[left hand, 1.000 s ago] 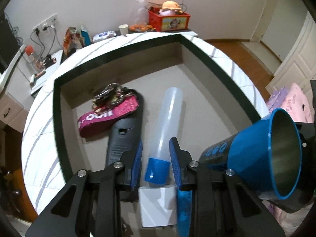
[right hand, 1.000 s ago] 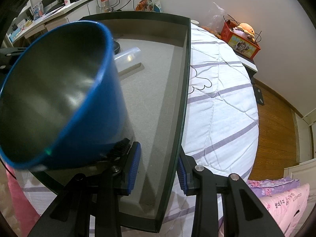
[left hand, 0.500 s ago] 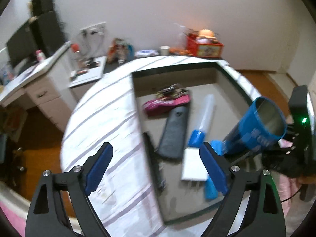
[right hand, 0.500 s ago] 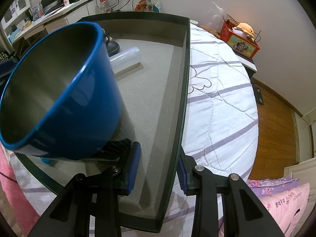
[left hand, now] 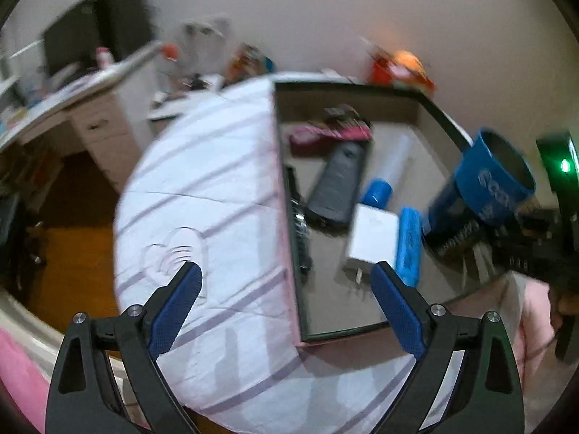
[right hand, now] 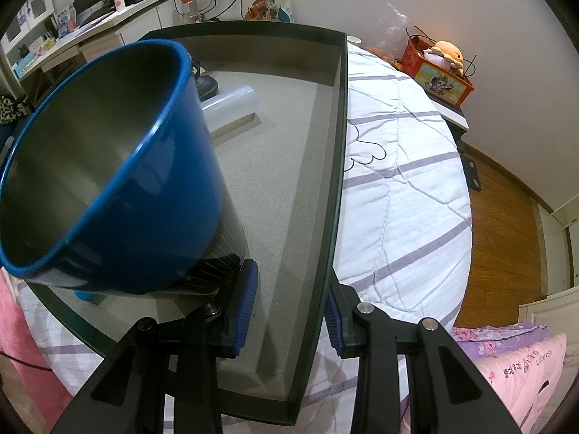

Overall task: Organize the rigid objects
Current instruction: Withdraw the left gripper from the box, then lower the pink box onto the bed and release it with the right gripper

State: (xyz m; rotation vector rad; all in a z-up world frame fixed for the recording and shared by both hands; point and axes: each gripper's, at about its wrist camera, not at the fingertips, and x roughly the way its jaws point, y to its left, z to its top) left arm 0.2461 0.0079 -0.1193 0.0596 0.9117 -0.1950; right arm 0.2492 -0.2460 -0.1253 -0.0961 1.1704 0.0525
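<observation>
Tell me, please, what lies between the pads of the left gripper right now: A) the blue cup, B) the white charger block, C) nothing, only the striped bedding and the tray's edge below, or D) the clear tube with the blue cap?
C: the left gripper stands wide open with nothing between its pads, only the striped bedding and the tray edge below; its jaws have just been opening.

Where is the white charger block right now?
In the left wrist view, the white charger block lies flat on the floor of the tray, toward its near end, with the blue-capped clear tube just beyond it and a small blue bar beside its right edge.
</observation>
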